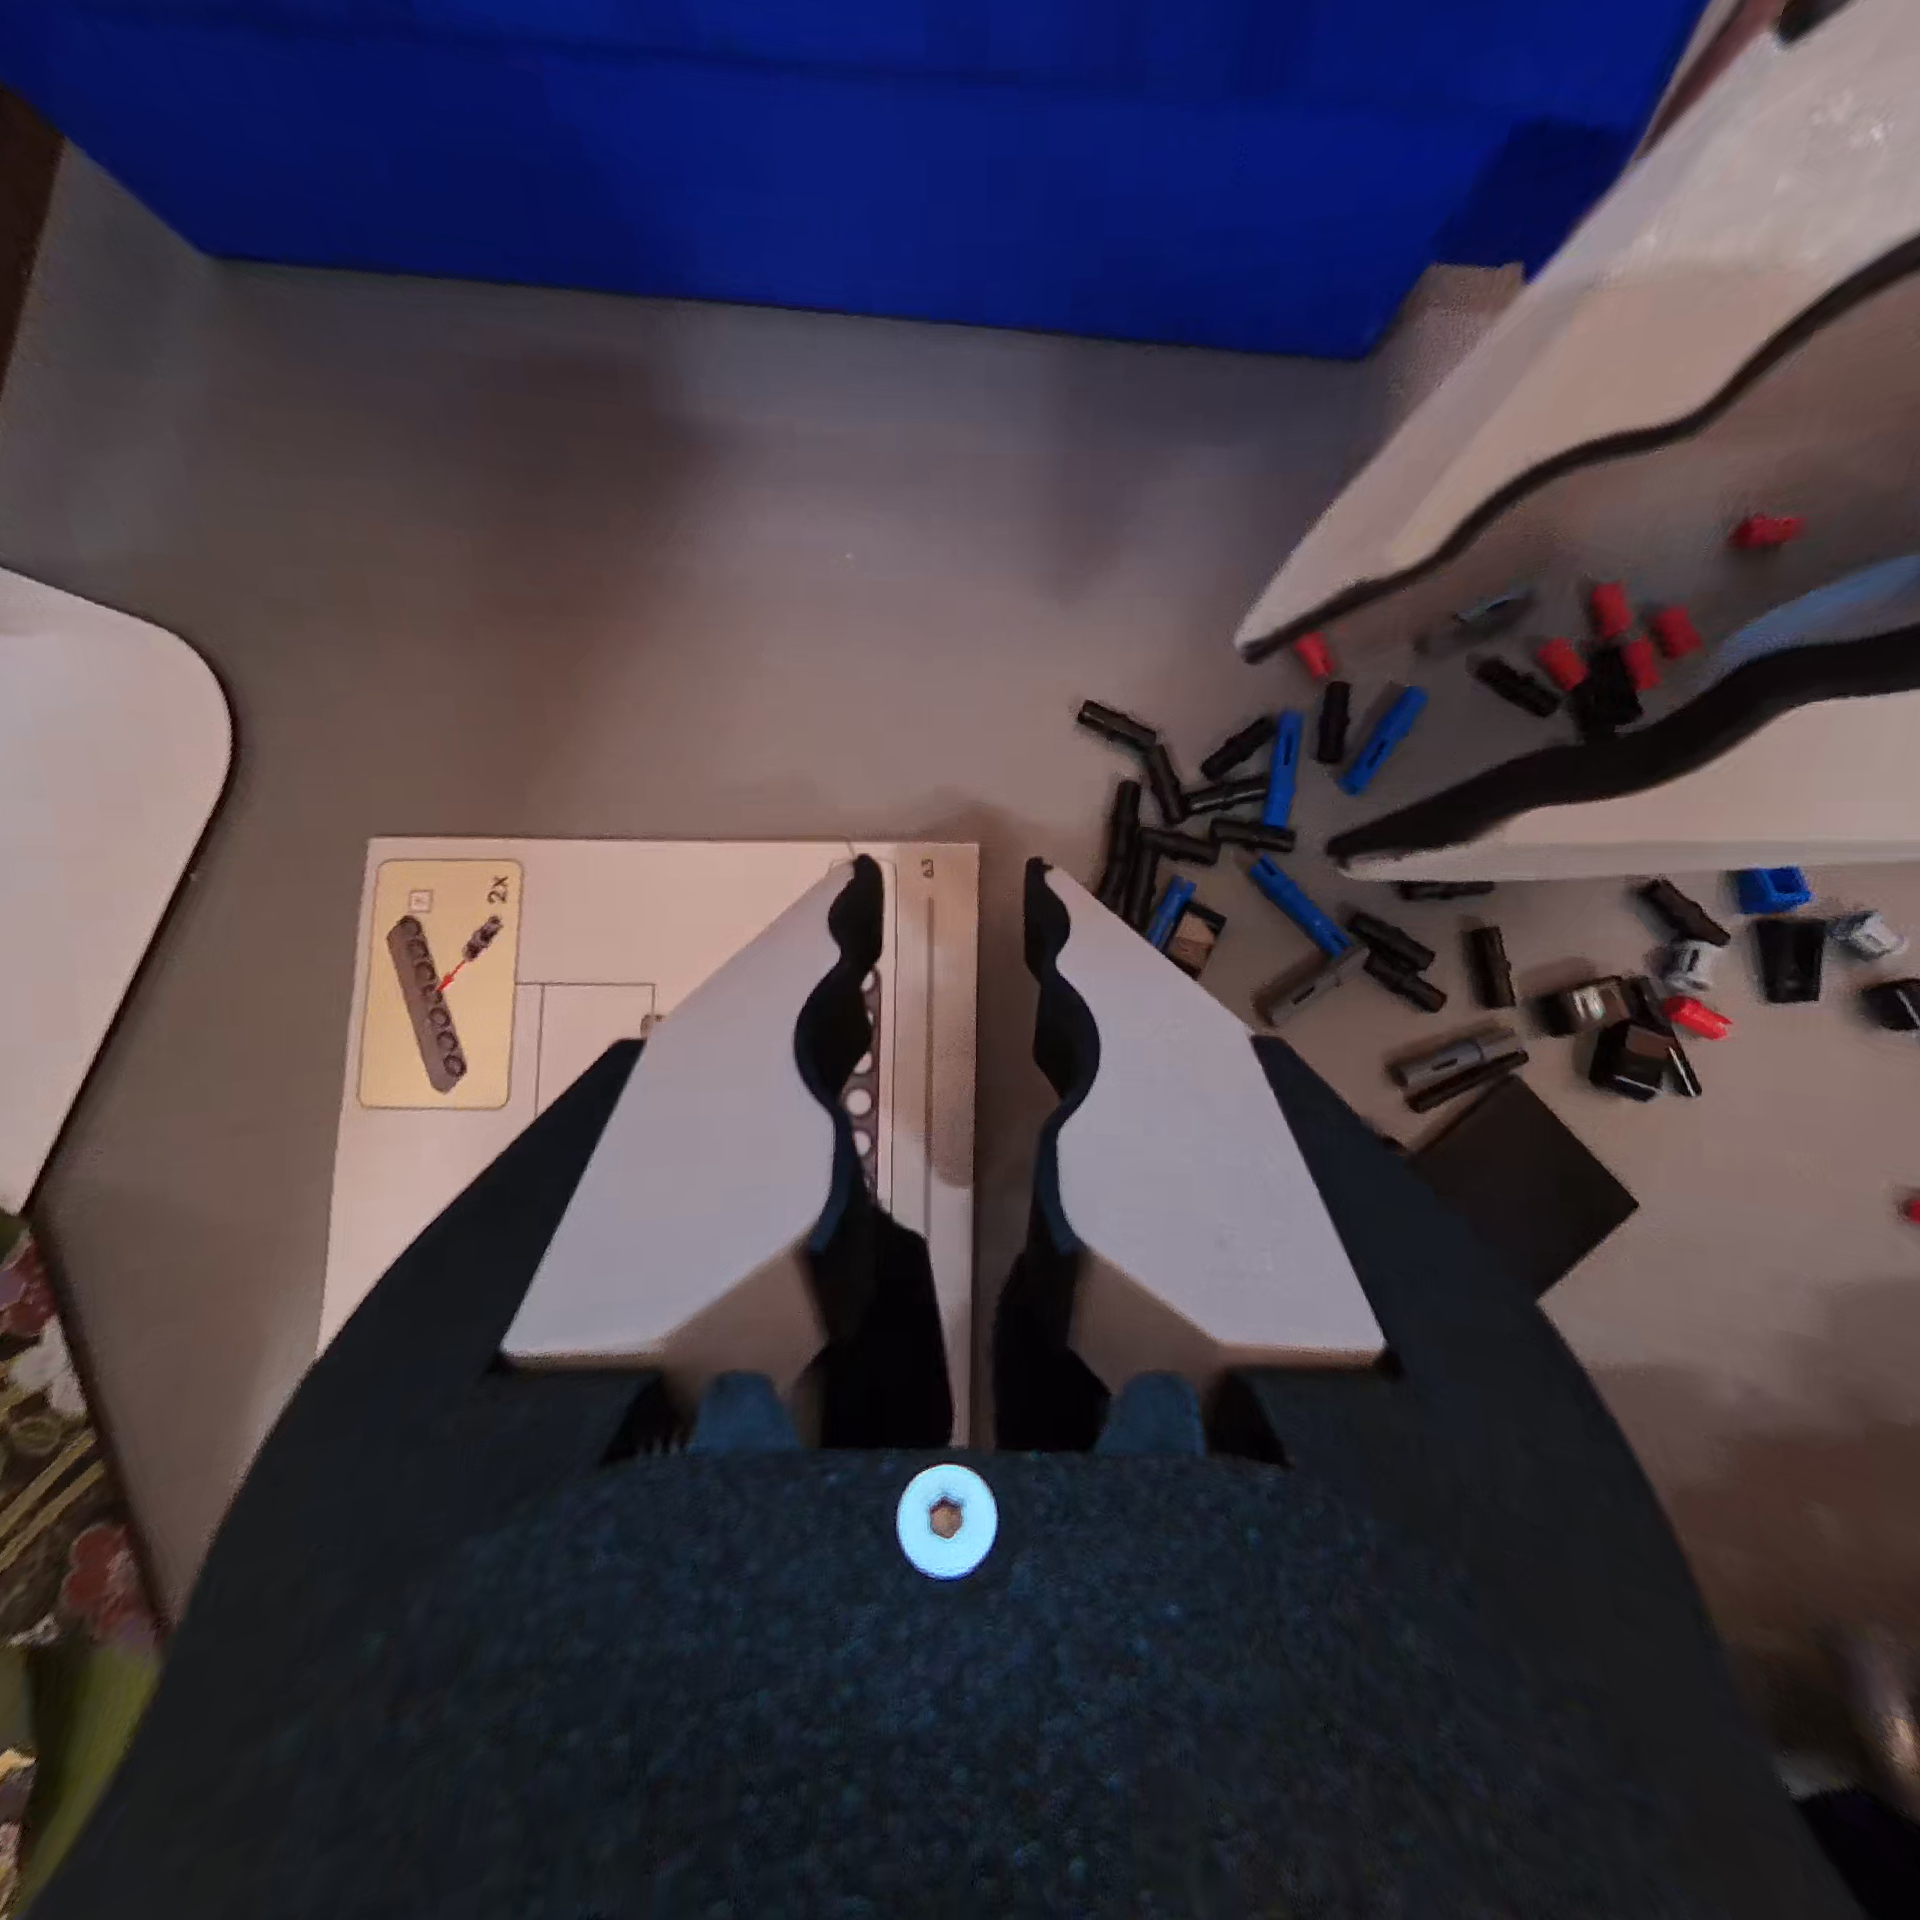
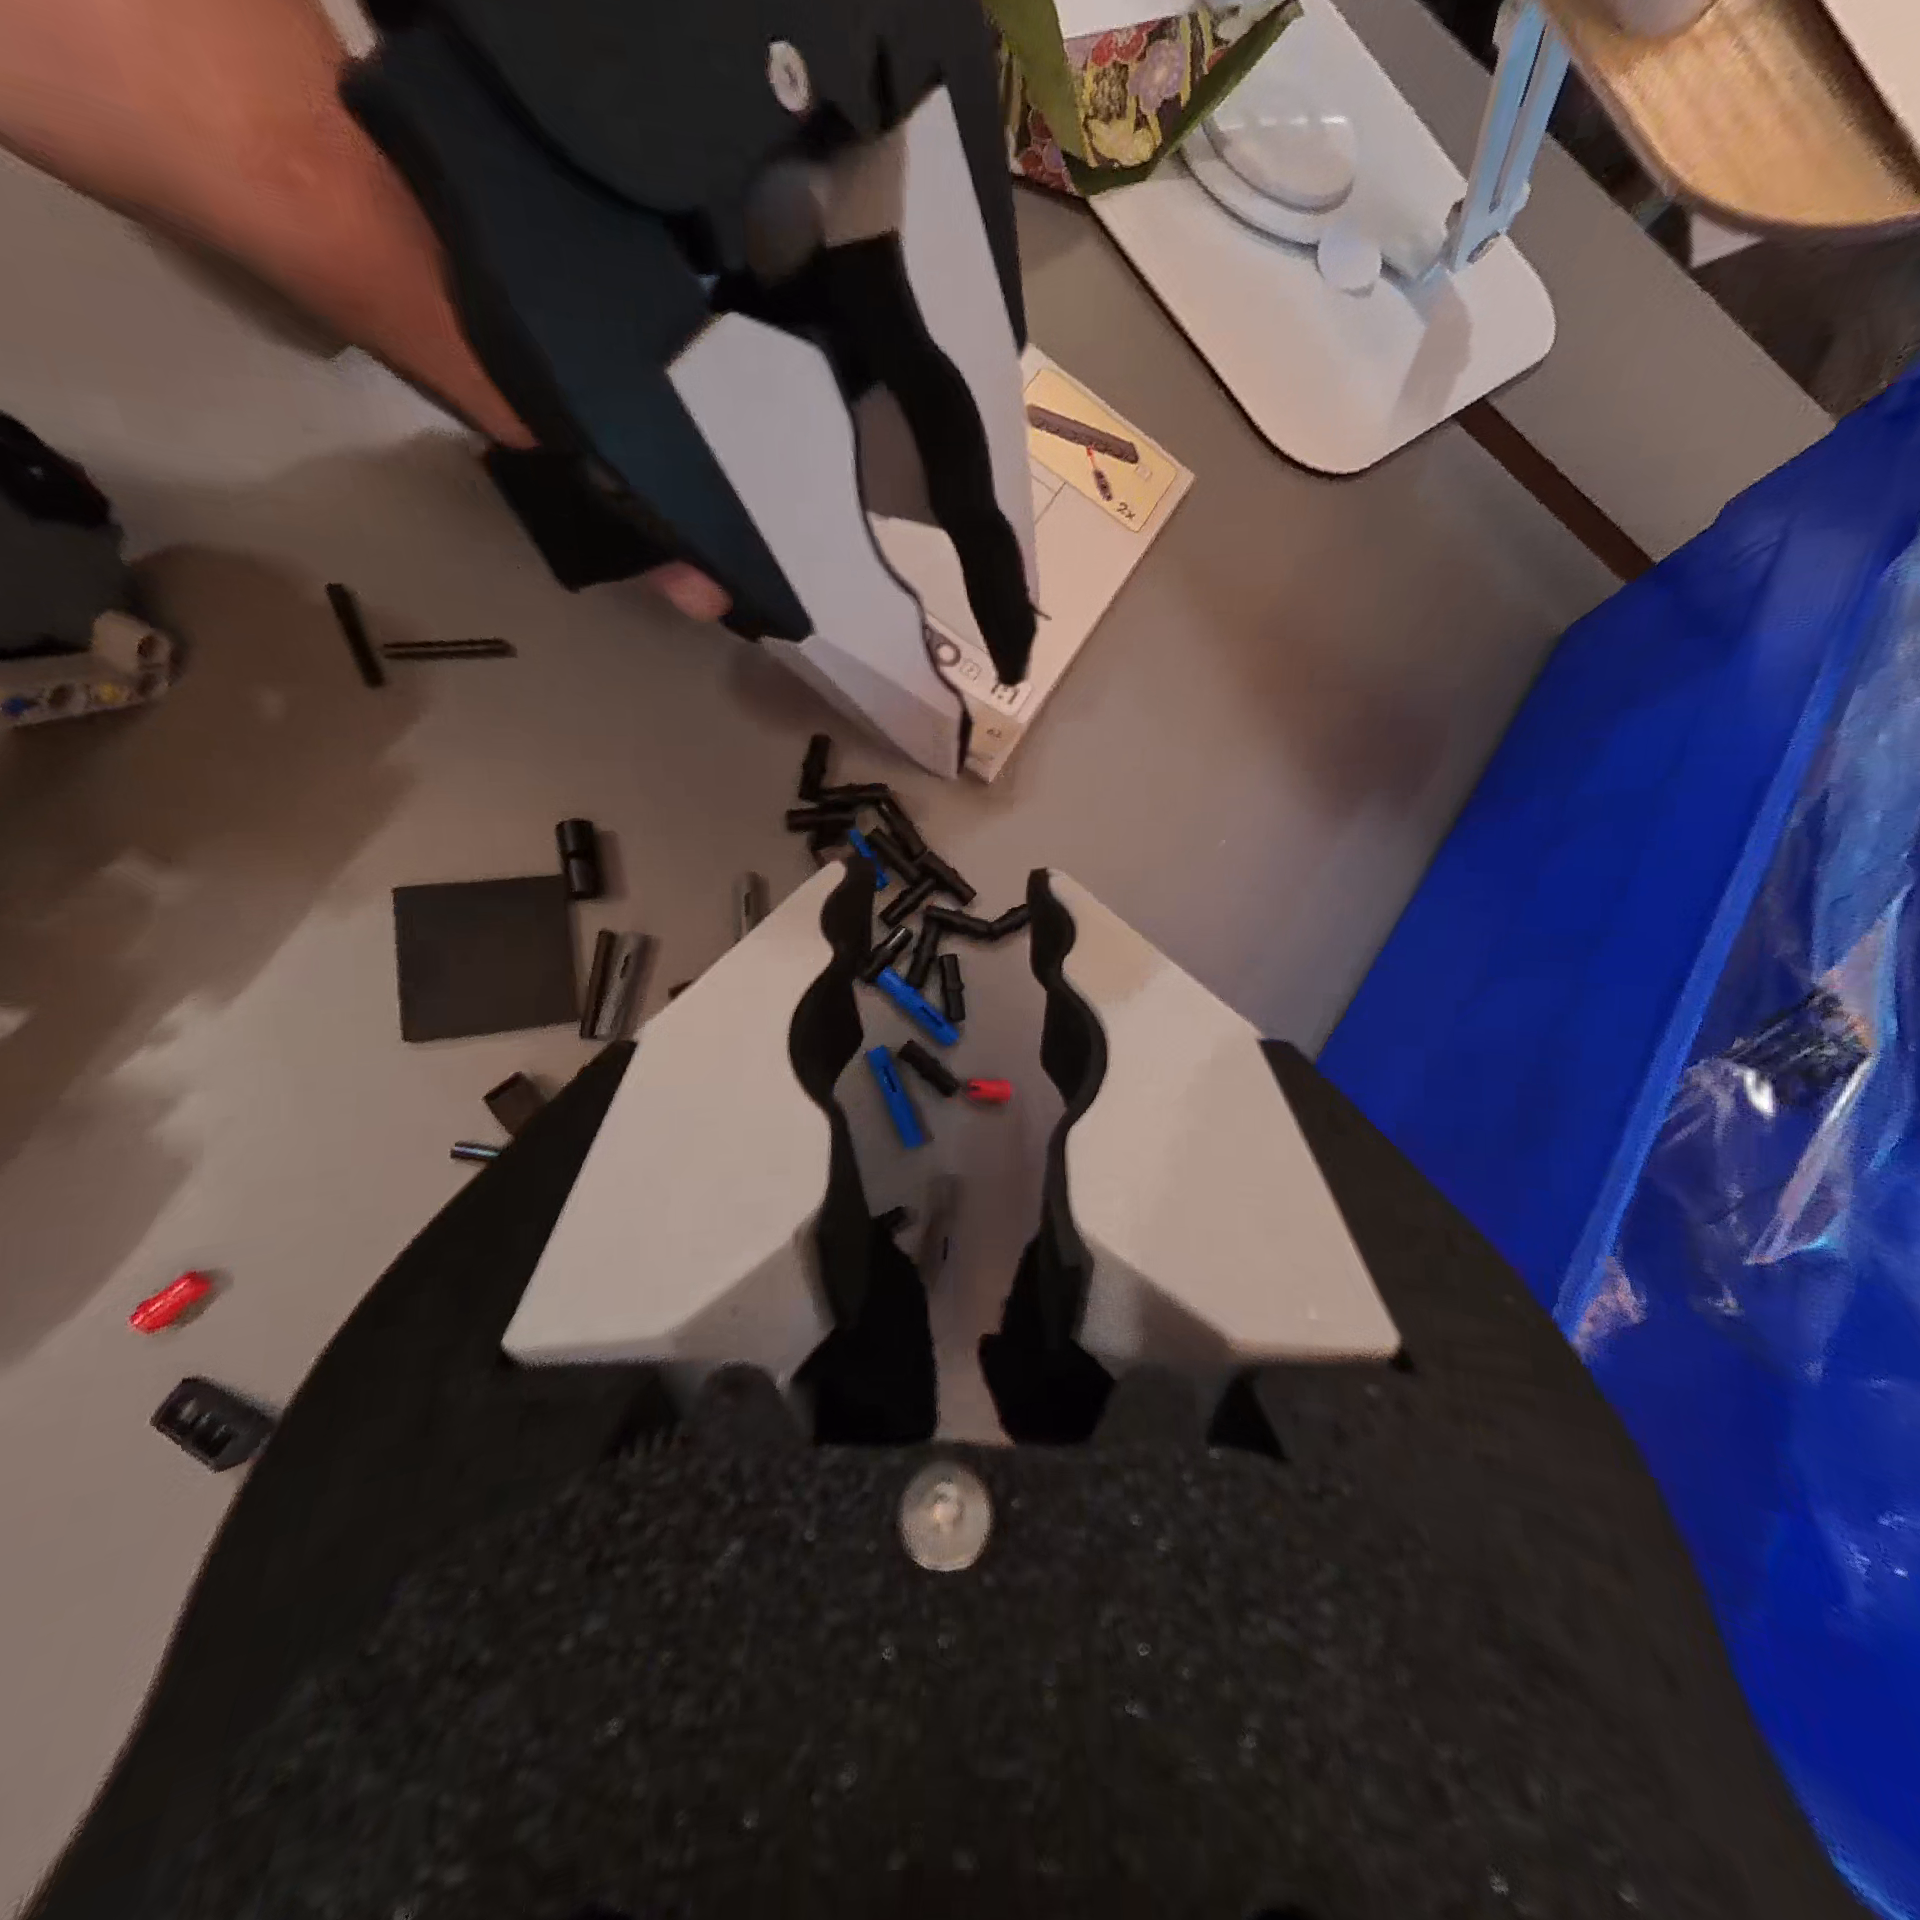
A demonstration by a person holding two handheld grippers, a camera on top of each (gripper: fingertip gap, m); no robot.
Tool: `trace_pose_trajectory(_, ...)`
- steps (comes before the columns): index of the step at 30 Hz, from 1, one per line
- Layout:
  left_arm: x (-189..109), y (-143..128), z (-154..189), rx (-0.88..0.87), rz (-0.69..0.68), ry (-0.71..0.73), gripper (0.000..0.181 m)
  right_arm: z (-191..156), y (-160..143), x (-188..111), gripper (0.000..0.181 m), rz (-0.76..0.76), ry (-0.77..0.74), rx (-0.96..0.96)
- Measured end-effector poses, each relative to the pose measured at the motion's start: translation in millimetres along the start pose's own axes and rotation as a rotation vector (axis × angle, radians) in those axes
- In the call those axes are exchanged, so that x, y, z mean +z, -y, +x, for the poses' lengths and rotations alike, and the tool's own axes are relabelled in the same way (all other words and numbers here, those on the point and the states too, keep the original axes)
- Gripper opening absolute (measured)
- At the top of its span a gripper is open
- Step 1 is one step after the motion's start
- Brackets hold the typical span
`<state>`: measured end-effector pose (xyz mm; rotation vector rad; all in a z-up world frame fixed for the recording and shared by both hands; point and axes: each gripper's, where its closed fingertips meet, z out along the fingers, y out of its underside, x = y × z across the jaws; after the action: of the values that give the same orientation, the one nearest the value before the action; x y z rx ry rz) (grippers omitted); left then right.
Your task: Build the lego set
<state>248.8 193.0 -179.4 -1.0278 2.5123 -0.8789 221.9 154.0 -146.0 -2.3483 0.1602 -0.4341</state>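
Two parted claws (wavy pads) point(image 1: 948, 868) point(image 2: 940, 883), stubby plastic pins point(image 2: 914, 914)

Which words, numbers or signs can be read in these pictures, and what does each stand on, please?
Instruction booklet, yellow parts box: a short printed count beside a pin drawing; not copied here.
Booklet's top corner: a small page mark, blurred.
Loose pieces, left gripper, right gripper: no writing visible.

A grey tabletop point(image 1: 623, 540) bears a white lamp base point(image 2: 1351, 343) beside blue sheeting point(image 1: 831, 135).
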Motion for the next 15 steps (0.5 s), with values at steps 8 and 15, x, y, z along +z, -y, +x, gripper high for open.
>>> trace_pose_trajectory(8,5,1,-2,0.012,0.002,-0.002,0.000,-16,-1,2,0.028,0.029,0.124,0.034)
trace_pose_trajectory(15,-4,5,-4,-0.051,0.075,-0.032,0.000,-19,-1,7,0.028,0.031,0.138,0.051)
